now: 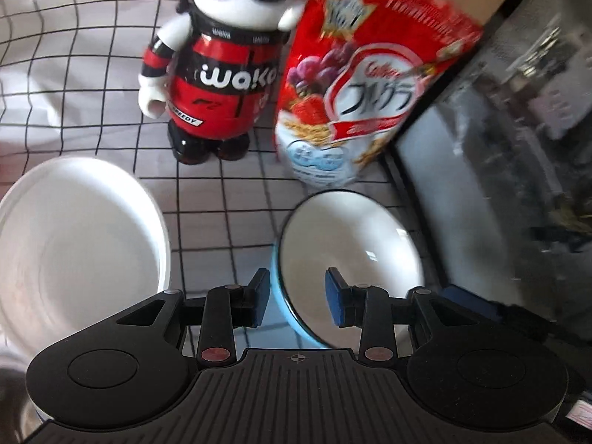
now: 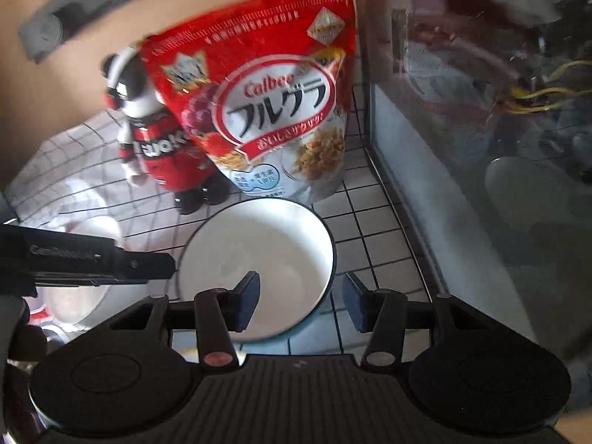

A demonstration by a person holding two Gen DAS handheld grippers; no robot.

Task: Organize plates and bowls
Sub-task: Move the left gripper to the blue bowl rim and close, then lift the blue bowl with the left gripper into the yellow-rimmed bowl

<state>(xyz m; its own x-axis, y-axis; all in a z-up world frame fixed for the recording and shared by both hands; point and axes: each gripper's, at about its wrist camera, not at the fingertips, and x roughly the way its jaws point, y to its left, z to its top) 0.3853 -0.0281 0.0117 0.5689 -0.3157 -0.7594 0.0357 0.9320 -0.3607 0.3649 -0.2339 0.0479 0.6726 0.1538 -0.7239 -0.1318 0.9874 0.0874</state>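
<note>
You look down on a white cloth with a black grid [image 1: 92, 55], wrinkled at its left. A tan wall [image 2: 66, 85] rises behind it. Along your right runs a dark-framed glass panel [image 1: 499, 118] full of blurred reflections. A grey bar [image 2: 81, 11] crosses the wall's top. Daylight is bright.

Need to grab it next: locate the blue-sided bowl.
In both wrist views, the bowl sits on the checked cloth directly before the cereal bag, right of the white plate.
</note>
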